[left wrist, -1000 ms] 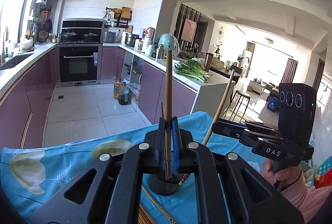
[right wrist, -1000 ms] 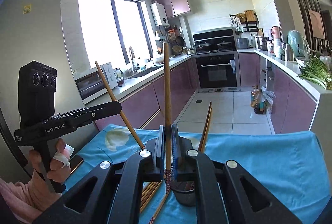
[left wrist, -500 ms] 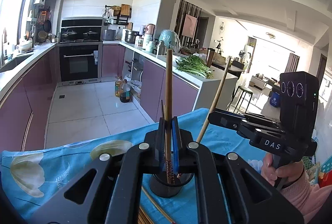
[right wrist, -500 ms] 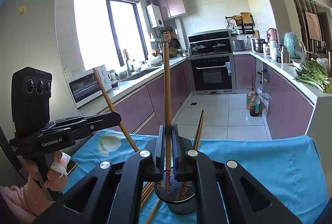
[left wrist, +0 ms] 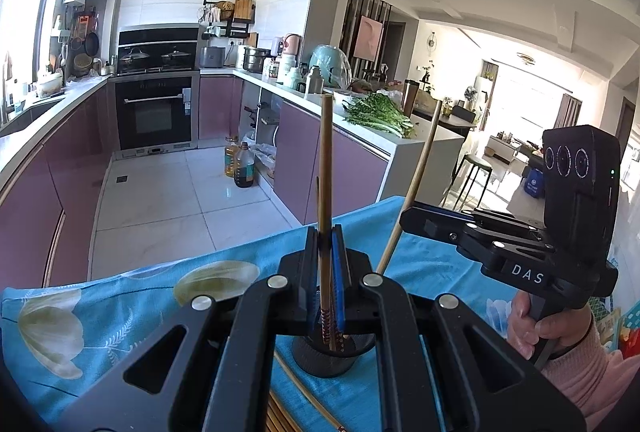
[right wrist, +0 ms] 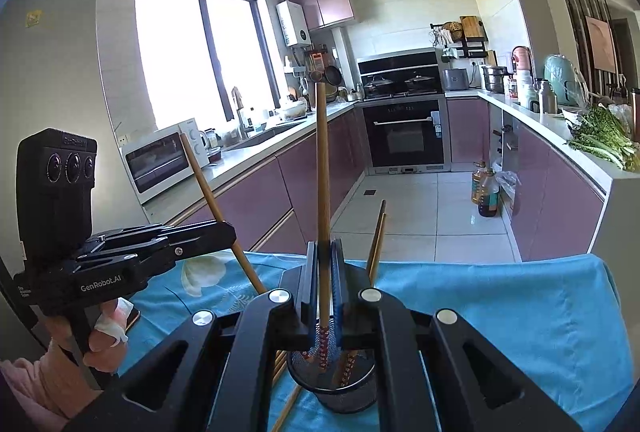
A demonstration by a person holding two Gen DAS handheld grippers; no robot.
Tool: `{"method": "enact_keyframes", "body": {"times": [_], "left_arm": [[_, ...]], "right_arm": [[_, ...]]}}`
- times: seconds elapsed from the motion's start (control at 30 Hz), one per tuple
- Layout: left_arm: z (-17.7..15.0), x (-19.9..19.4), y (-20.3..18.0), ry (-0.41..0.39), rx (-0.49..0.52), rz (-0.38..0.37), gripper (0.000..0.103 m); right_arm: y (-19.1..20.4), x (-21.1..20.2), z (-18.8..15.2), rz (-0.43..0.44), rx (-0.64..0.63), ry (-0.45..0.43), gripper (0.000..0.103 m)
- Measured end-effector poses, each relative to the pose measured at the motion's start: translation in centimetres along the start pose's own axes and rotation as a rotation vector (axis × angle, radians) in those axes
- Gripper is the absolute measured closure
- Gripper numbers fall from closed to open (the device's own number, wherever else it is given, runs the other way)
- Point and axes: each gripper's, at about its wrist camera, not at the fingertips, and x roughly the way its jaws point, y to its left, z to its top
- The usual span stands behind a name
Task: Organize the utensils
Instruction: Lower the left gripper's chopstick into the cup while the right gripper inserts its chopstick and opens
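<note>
Nearest each lens, the left gripper [left wrist: 327,272] and the right gripper [right wrist: 325,280] each have their jaws pinched tight on one long brown wooden chopstick [left wrist: 325,191], held upright with its patterned tip over the black wire-mesh cup [right wrist: 334,384], apparently so it can drop in beside those already standing there. More chopsticks [right wrist: 280,364] lie loose on the blue flower-printed tablecloth [right wrist: 500,312] beside the cup, mostly hidden under the gripper bodies. How deep the tips reach into the cup is unclear.
</note>
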Motion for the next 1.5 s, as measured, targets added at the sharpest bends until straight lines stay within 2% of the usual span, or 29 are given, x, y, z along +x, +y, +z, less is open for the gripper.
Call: {"method": "enact_keyframes", "body": {"times": [1.13, 1.5], "left_arm": [[-0.5, 1.0, -0.1, 0.090, 0.027, -0.005, 0.096], [-1.5, 2.7, 0.4, 0.169, 0.034, -0.034, 0.096]], "right_arm": [[-0.8, 2.0, -0.7, -0.002, 0.013, 0.066, 0.098], [-1.4, 3.4, -1.2, 0.001, 0.013, 0.133, 0.098]]}}
